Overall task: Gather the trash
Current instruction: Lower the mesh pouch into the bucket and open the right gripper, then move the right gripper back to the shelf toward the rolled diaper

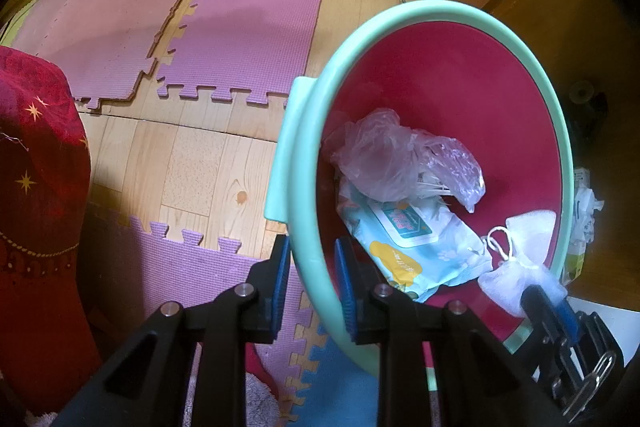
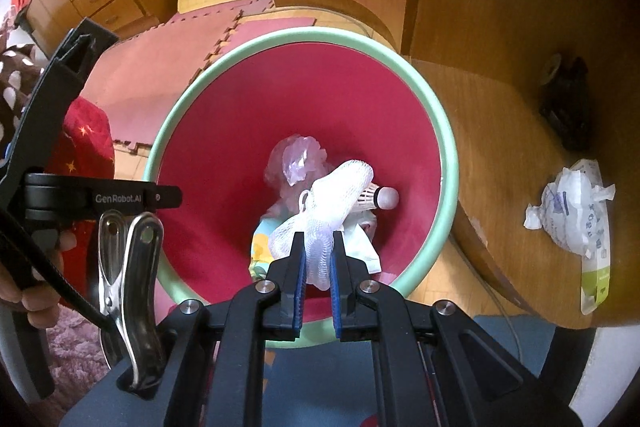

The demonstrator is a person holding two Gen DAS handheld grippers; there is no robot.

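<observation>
Right now the white mesh pouf (image 2: pixel 320 259), a soft netted bundle with a looped cord, is pinched between the blue pads of the right gripper (image 2: pixel 319 267), whose jaws are closed on its lower folds. Its loose upper part billows forward over the mouth of the bin (image 2: pixel 452 163), and a shuttlecock (image 2: pixel 380 198) with a rounded cork tip lies against the netting just beyond it. In the left wrist view the same pouf (image 1: pixel 520 251) hangs inside the bin's near rim, above the litter.

Below it the bin already holds a crumpled, filmy clear plastic bag (image 1: pixel 400 159) and a flat pale-blue wet-wipe pack (image 1: pixel 416 243) with a glossy label. The bin is round, with a smooth red inner wall and a thick mint-green rim, tilted toward the cameras.

On that rim the left gripper (image 1: pixel 314 271) is clamped, one ribbed blue pad outside and one inside the wall.

Beside the bin stands a curved wooden table (image 2: pixel 500 131) carrying a crushed white carton (image 2: pixel 576 203). Around them lie pink and purple interlocking foam mats (image 1: pixel 248 27) on wood-pattern flooring, and a red star-patterned cloth (image 1: pixel 36 155) at the left.
</observation>
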